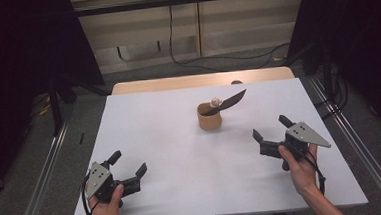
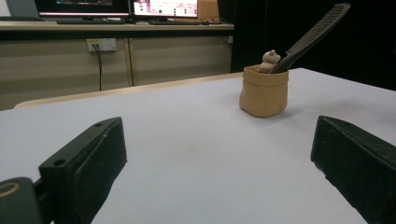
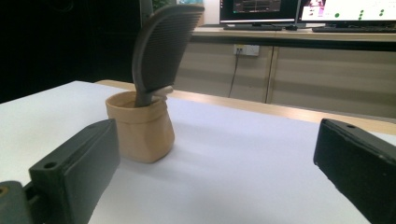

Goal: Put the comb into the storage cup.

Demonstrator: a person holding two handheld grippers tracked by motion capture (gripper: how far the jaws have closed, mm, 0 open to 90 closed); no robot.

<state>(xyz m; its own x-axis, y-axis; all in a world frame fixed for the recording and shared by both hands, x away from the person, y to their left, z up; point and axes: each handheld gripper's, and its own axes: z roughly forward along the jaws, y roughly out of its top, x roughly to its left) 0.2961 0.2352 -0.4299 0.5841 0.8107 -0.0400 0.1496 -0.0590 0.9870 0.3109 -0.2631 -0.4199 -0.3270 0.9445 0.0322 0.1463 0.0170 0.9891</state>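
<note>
While both grippers are waiting spread and empty, the left gripper (image 1: pixel 130 167) at lower left and the right gripper (image 1: pixel 271 126) at right, the dark comb (image 1: pixel 229 101) is standing in the tan pouch (image 1: pixel 209 117) at upper centre. Its long axis is leaning up toward the upper right, and a small pale figure (image 1: pixel 216 103) is sitting in the pouch beside it.

The bottom of the dark comb (image 3: pixel 161 49) is hidden inside the tan pouch (image 3: pixel 142 130). The small pale figure (image 2: pixel 269 60) is half hidden in the pouch and too small to tell what it is. The picture's edge cuts off the left tool (image 2: pixel 219 163) at the bottom.
</note>
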